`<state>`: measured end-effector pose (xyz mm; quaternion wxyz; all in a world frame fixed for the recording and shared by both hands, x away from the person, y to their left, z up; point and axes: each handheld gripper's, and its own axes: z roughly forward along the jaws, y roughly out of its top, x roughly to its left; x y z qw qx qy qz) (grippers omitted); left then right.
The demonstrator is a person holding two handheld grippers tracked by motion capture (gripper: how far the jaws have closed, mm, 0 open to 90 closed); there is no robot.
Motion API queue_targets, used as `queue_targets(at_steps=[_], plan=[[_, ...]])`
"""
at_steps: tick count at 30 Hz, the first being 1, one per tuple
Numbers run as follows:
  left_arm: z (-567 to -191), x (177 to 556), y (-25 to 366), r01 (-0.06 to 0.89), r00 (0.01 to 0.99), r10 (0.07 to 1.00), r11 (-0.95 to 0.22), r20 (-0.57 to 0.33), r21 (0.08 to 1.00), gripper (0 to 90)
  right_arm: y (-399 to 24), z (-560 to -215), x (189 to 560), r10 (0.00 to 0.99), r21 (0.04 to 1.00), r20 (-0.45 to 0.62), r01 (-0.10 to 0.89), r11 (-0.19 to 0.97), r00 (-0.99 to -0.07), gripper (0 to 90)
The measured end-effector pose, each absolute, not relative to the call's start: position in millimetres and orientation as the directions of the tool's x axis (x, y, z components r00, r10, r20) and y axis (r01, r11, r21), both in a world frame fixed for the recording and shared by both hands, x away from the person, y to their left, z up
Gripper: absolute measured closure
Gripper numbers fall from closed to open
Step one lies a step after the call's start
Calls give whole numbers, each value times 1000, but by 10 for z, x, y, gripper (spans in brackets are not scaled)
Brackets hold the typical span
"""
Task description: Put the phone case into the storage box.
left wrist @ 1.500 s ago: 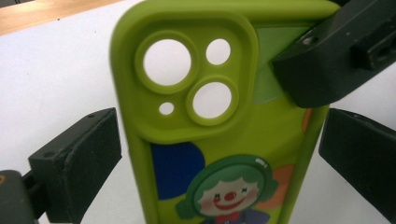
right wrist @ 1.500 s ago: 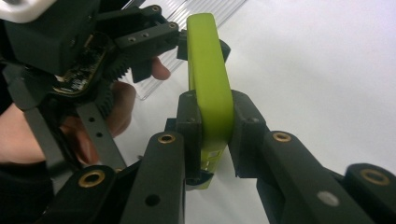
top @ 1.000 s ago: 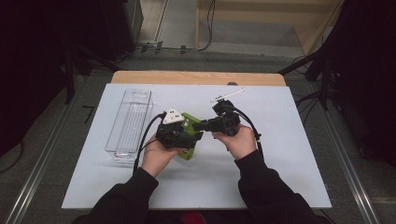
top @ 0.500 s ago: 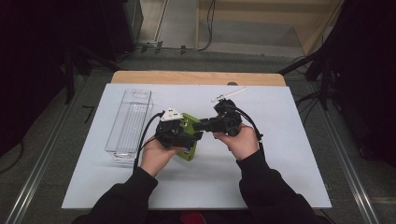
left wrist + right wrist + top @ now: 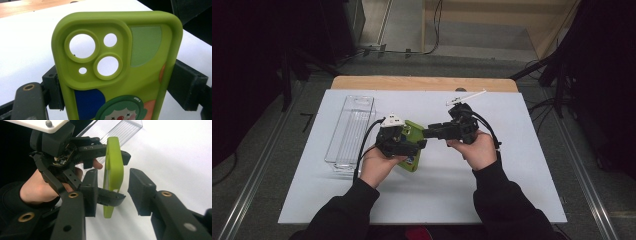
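Hands meet over the middle of the white table (image 5: pixel 512 190) in the high view: the left gripper (image 5: pixel 398 142) carries a green phone case (image 5: pixel 414 145) off the surface, the right gripper (image 5: pixel 432 133) reaches its jaws toward the case's upper end, and a clear plastic bin (image 5: pixel 349 131) lies to the left. Grey floor and dark surroundings ring the table.

Left gripper view gives the case's back close up: lime green, empty lens holes, a clown-face print with blue and orange patches, both long edges clamped between black jaws.

Right gripper view shows the case edge-on (image 5: pixel 113 170), standing in the gap of its spread jaws, the left pad close beside it and the right pad clearly apart.
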<state>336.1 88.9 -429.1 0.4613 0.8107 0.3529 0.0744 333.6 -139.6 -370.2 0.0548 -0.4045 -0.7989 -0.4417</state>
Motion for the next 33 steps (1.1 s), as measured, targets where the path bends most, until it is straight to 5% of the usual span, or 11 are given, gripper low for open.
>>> queue_targets(at_steps=[13,33], plan=[[-4253,3358,896,511,751,623,-336,-219,791,173,-1561,-3760,3378,595,679,405,664,313,-694,356],[-4194,3368,939,524,759,601,-334,-252,783,173,-1692,-4059,3333,578,687,335,613,390,-744,294]])
